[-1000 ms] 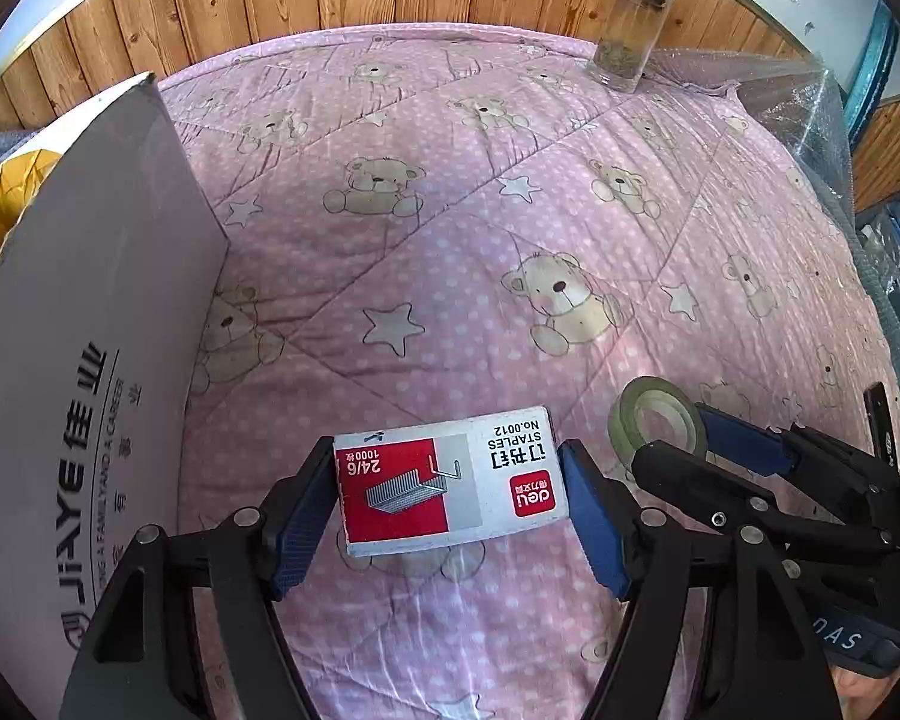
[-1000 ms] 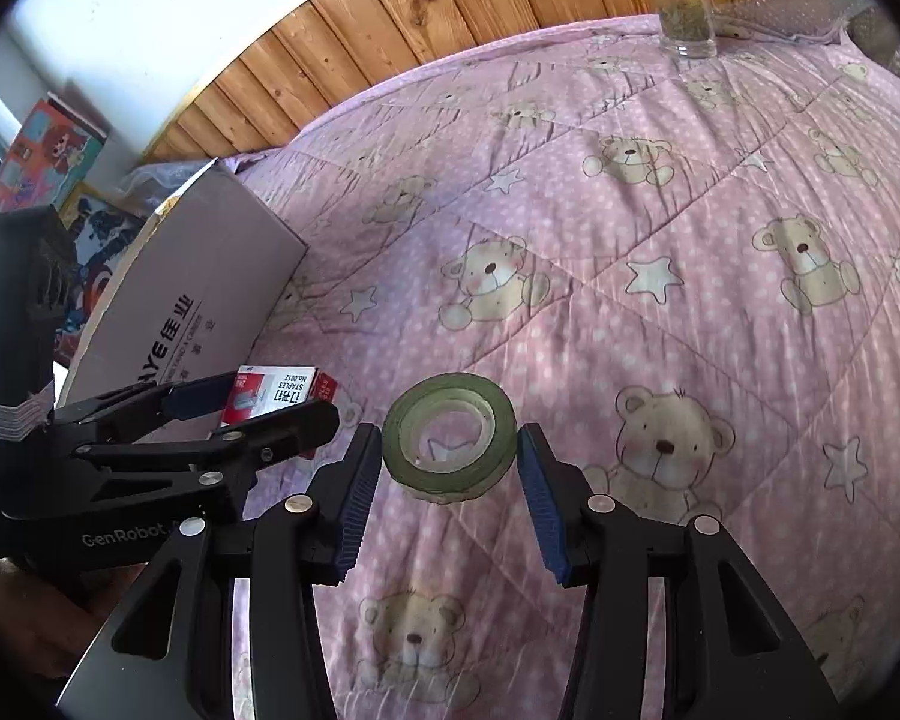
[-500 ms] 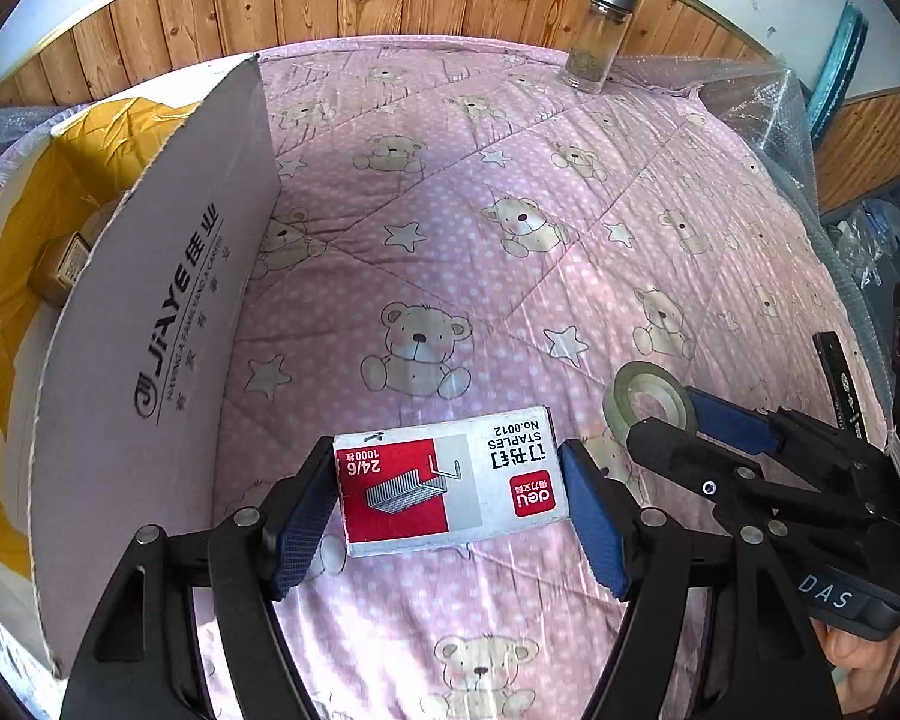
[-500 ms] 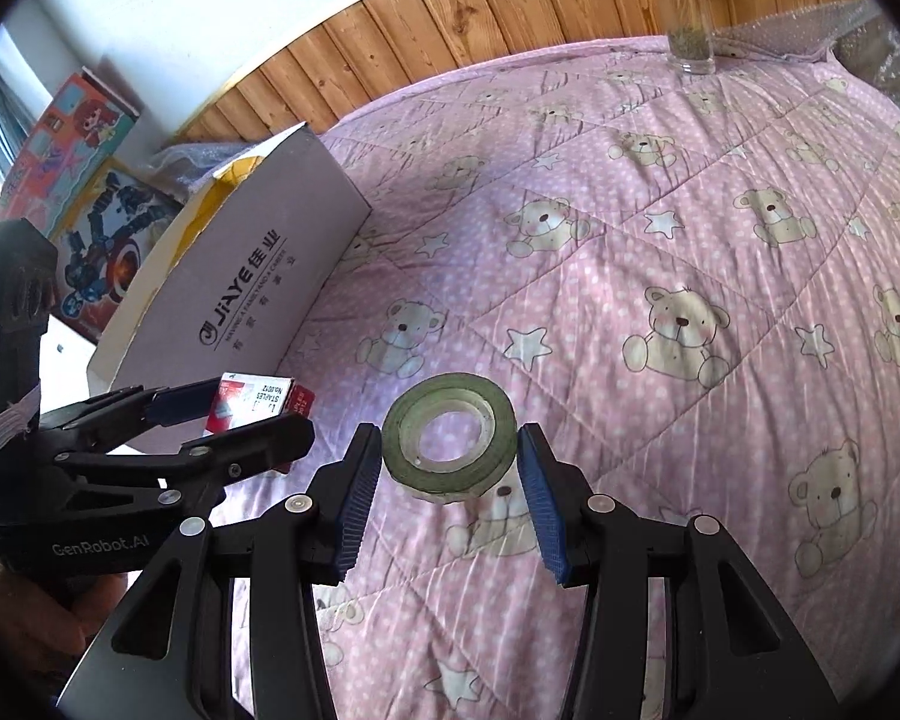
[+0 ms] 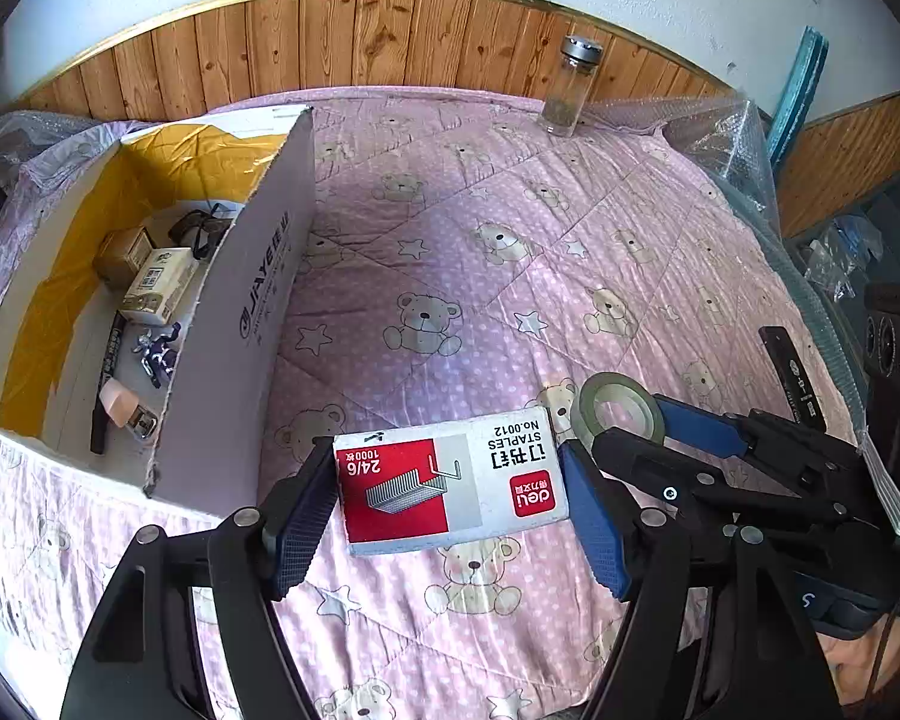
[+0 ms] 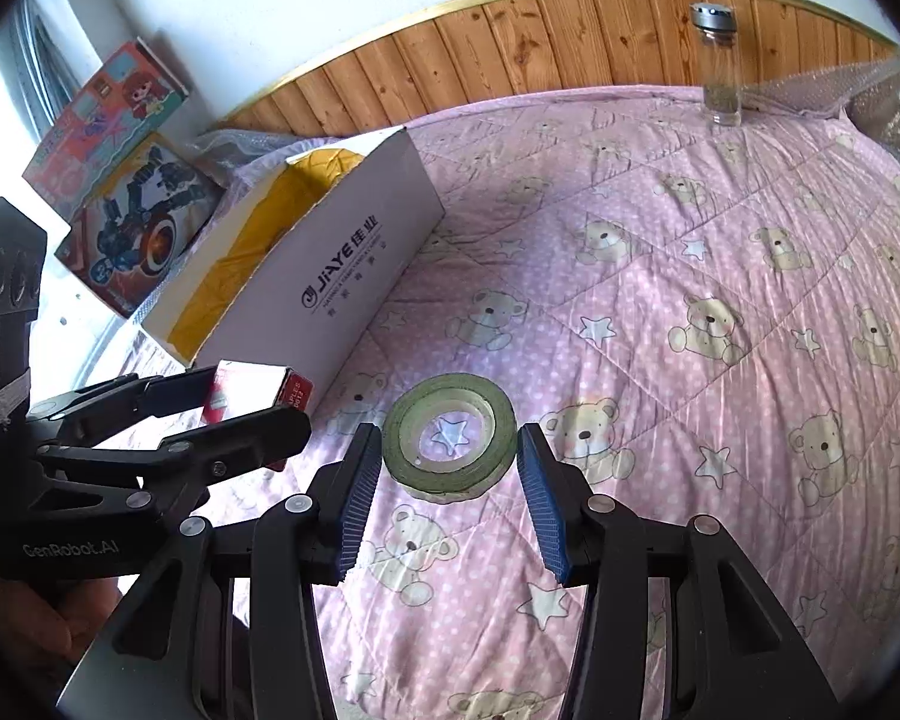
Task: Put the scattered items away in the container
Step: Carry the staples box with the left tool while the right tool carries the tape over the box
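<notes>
Pink bear quilt (image 5: 510, 252): left gripper (image 5: 447, 501) clamps the staples box (image 5: 450, 489) (lifted); right gripper (image 6: 450, 468) clasps the tape roll (image 6: 450, 447).

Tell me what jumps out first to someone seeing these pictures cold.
Two held items stand out: the left gripper clamps a red-and-white staples box above the pink teddy-bear quilt, and the right gripper grips a green tape roll beside it. To their left sits an open white cardboard box with a yellow lining, already holding small odds and ends.
</notes>
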{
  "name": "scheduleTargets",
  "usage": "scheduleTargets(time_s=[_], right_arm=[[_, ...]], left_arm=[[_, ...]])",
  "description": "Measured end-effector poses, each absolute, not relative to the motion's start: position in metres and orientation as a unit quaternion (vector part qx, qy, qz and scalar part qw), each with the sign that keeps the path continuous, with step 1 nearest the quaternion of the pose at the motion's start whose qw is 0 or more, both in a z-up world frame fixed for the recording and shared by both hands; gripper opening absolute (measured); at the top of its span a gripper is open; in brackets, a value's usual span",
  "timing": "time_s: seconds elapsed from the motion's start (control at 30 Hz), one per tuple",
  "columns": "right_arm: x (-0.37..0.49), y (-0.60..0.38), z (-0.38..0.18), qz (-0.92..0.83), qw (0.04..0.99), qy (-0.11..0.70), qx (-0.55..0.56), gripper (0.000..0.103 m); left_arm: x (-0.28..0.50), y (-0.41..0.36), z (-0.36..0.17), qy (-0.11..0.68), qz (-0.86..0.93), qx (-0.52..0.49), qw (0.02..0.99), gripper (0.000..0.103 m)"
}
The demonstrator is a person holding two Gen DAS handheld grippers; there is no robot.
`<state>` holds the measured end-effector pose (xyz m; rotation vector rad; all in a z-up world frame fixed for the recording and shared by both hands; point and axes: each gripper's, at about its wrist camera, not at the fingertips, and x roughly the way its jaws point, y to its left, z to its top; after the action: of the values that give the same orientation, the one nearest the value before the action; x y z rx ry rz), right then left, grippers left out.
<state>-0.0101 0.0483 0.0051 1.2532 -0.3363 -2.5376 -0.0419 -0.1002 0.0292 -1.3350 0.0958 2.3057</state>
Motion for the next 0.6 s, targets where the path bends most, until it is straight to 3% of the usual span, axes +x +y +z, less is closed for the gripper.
scheduleTargets(time_s=[0.6], right_arm=[[0.009, -0.029, 0.062, -0.893, 0.188, -0.053, 0.405, 0.049]], left_arm=[[-0.006, -0.200, 0.076, -0.039, 0.873, -0.436, 0.216, 0.073]])
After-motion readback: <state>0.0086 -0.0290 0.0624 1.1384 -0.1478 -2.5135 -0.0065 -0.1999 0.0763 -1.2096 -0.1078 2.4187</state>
